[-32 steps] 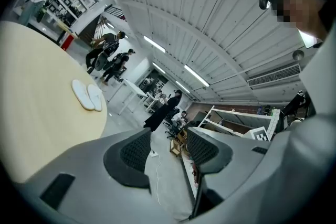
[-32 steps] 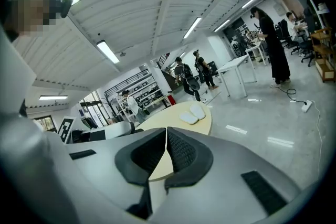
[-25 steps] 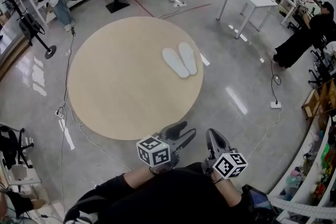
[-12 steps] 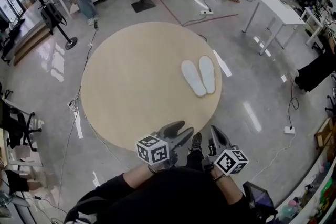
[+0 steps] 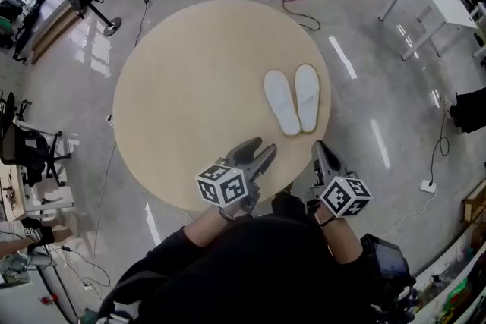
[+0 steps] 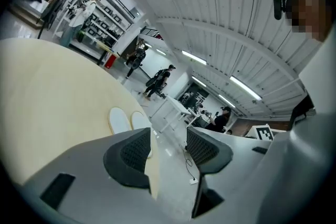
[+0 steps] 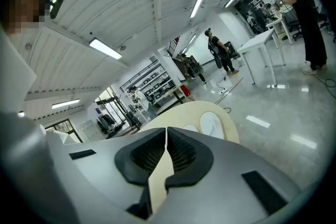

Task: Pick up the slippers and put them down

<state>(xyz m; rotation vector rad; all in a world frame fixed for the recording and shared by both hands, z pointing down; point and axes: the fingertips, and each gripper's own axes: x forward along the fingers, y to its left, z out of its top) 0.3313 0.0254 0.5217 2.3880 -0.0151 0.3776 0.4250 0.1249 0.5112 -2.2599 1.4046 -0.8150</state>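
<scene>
A pair of flat white slippers [image 5: 292, 101] lies side by side on the round pale-beige worktop [image 5: 190, 87], close to its right-hand edge in the head view. Both grippers sit at the near rim, apart from the slippers. The left gripper [image 5: 260, 149] has its jaws spread wide with nothing between the pads. The right gripper [image 5: 321, 152] has its jaws pressed together — it holds nothing either.

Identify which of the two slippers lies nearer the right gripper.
The slipper on the right in the head view, next to the table edge, ahead of the right gripper; the other slipper lies beside it, farther inward.
</scene>
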